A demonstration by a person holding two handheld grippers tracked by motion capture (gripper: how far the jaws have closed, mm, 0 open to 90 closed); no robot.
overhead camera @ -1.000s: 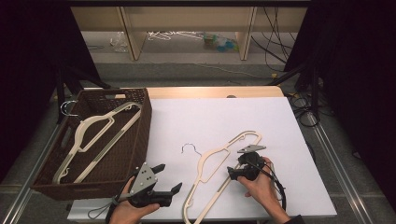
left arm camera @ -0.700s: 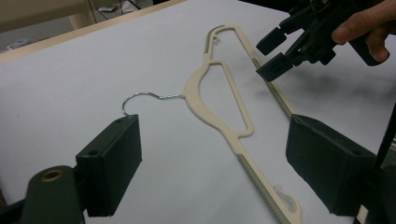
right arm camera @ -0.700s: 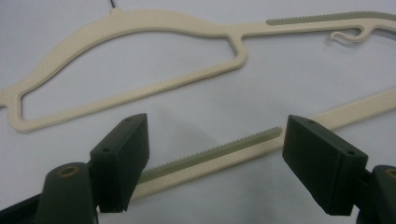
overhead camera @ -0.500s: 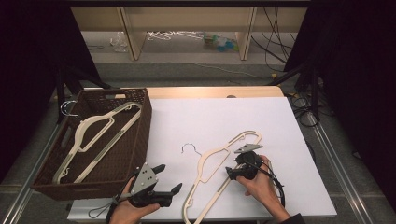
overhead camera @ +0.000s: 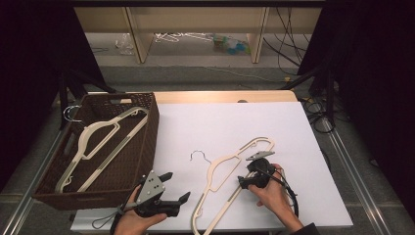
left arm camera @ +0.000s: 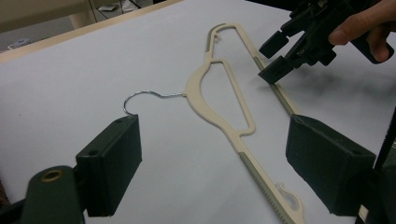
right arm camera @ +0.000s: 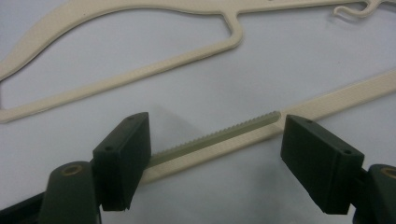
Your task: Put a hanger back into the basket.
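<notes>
While my right gripper (right arm camera: 212, 161) stands with jaws apart over its ribbed bar, the light, stiff hanger (overhead camera: 230, 181) lies lower centre; I'd pinch that grippy strip

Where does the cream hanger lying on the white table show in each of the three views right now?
High view: cream hanger lies lower centre, slanting up to the right beside the right gripper.
Left gripper view: it runs through the middle, hook at left.
Right gripper view: its ribbed bar crosses between the open jaws.
Shared landmark: the ribbed bar.
</notes>
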